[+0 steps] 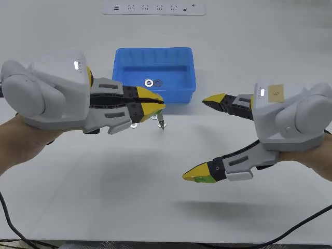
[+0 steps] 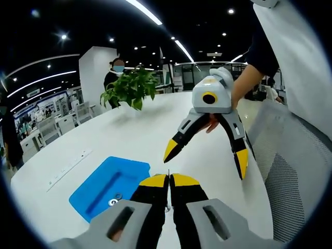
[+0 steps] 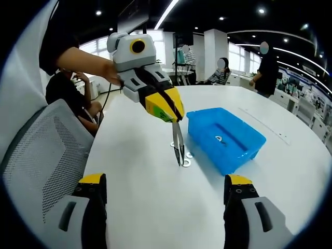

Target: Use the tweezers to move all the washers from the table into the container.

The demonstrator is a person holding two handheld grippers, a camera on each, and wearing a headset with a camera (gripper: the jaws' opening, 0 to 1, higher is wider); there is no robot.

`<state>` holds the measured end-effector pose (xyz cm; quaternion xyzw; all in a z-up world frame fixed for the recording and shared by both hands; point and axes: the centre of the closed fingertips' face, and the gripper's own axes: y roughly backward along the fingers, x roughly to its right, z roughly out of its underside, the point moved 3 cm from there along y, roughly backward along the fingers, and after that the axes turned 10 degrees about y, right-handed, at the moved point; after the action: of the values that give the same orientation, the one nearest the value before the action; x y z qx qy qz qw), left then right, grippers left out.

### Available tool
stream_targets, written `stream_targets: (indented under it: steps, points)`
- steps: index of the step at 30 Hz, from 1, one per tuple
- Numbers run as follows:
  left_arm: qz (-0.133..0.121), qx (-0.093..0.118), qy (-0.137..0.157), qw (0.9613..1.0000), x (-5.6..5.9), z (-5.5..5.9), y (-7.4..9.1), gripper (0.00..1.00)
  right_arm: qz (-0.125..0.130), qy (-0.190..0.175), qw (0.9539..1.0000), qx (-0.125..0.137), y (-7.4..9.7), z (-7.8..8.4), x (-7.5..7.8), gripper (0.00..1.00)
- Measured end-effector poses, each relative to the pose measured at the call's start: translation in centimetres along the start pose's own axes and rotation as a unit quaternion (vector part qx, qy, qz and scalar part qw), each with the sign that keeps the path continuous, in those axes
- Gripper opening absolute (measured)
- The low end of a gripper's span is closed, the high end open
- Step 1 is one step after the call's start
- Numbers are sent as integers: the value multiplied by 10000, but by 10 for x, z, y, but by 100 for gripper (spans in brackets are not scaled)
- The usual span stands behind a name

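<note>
**Left gripper (image 1: 158,105) has tweezers (image 1: 160,122) down at loose washers (image 3: 185,163); right gripper (image 1: 195,138) idle**

Left gripper: jaws closed all the way and clamped on the metal tweezers, which hang tip-down from between the yellow jaw ends. The tips are at or just above the bench (image 1: 104,197), in among the loose washers. Can't tell if the tips touch the bench or have a washer pinched; too small. Right gripper: jaws spread wide, nothing in them. It hovers over the right side of the bench, well apart from the washers.

The blue container (image 1: 153,52) sits toward the far edge of the bench, about mid-width. Two delivered washers (image 1: 149,82) lie on its floor. The right gripper view shows three loose washers on the bench, clustered just beside the container's near wall.

Judgement: the step in hand is picking up one washer. The task looks partly done, with about three left.

To do it well:
- Keep the tweezers near upright.
- If nothing is pinched, ease the jaws slightly so the tips part.
- Put one tip in the hole and one outside the rim, then close firmly.
- Pick the washer farthest from its neighbours, so the others don't get nudged.
- Lift straight up, clear the near wall, and let go low over the container floor to avoid a bounce.

Risks: the flat washer slipping out sideways, or the tweezers twisting in the jaws.
</note>
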<state>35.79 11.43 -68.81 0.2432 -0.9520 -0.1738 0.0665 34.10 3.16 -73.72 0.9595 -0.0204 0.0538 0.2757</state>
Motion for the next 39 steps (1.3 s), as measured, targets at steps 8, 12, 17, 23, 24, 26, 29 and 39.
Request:
stream_targets:
  steps: [8,12,17,23,24,26,29,39]
  points:
    - [61,-148,-27,9999,-3,3,0,5,-118,37,9999,55,-8,-7,2,91]
    - [48,-148,6,9999,-4,1,-1,5,-117,65,9998,141,-11,-13,5,90]
    - [6,-120,-16,9999,-5,0,-2,5,-132,66,9998,162,-11,-13,5,90]
    - [-5,-103,-31,9999,-6,-2,-2,5,-135,3,9998,120,-9,-7,1,90]
    - [-9,-93,-30,10000,-6,-2,-3,5,-129,-19,9998,119,-8,-7,0,90]
    - [-28,-91,-41,9999,-7,-3,-3,5,-117,-52,9998,121,-8,-5,0,90]
    - [-34,-92,-46,9999,-8,-3,-3,5,-106,-88,9998,119,-8,-4,-1,90]
    - [2,-190,-32,9998,-10,-3,-7,5,-122,-120,9998,134,-9,-4,-2,89]
